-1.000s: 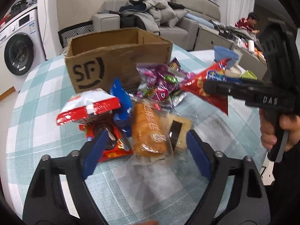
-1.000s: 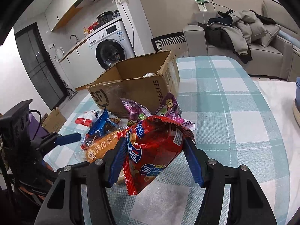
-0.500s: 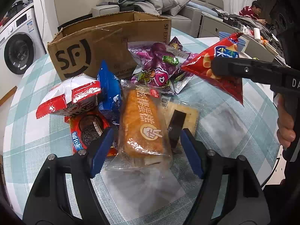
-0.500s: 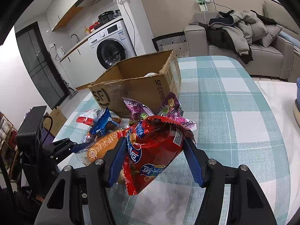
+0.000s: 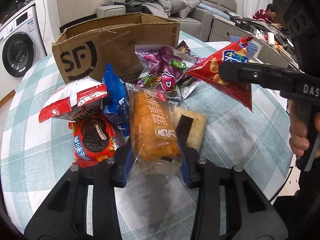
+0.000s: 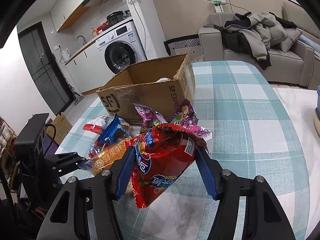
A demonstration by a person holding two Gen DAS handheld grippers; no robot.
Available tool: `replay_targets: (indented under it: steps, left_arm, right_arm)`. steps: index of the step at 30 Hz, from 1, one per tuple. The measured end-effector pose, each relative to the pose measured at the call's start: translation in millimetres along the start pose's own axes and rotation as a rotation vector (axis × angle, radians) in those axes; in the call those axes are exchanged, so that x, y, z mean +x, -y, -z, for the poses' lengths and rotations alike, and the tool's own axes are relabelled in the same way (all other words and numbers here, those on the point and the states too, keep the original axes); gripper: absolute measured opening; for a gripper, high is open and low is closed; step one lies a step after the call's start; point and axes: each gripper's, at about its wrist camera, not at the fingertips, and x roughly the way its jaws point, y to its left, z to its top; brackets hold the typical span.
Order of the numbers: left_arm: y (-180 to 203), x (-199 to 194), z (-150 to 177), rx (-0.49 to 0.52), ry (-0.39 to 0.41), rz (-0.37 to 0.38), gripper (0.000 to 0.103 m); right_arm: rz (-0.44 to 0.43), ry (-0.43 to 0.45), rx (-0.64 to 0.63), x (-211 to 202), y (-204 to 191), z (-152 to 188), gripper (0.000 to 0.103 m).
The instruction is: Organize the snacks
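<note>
Two hand-held grippers at work over a table covered in a teal-and-white checked cloth, with a heap of packaged snacks in front of an open cardboard box printed "SF". The left gripper has just closed: its blue-padded jaws press on either side of the near end of a wrapped sponge cake roll, a golden loaf in clear film with Chinese lettering that lies lengthwise in the heap, pointing toward the box. To the left of the roll lie a red Oreo packet, a blue Oreo packet propped on edge, and a red-and-white wrapper; just to its right lies a cracker in clear film crossed by a dark band. Between the roll and the box wall rests a purple grape-candy bag together with smaller purple sachets. The right gripper grips a red bag of crisps, both blue pads bearing against the sides of the bag; in the left wrist view that bag hangs clear of the cloth, to the right of the heap and well apart from the box opening. A hand wraps the black handle of the right gripper at the right edge of that view. Background: a front-loading washing machine under a counter and a grey sofa piled with coats.
</note>
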Motion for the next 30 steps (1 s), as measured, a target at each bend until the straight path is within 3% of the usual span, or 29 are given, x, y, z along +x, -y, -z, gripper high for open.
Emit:
replay_targets:
  steps: [30]
  left_arm:
    - [-8, -71, -8, -0.006, 0.122, 0.177, 0.033]
  right_arm:
    - [0.0, 0.094, -0.005, -35, -4, -7, 0.062]
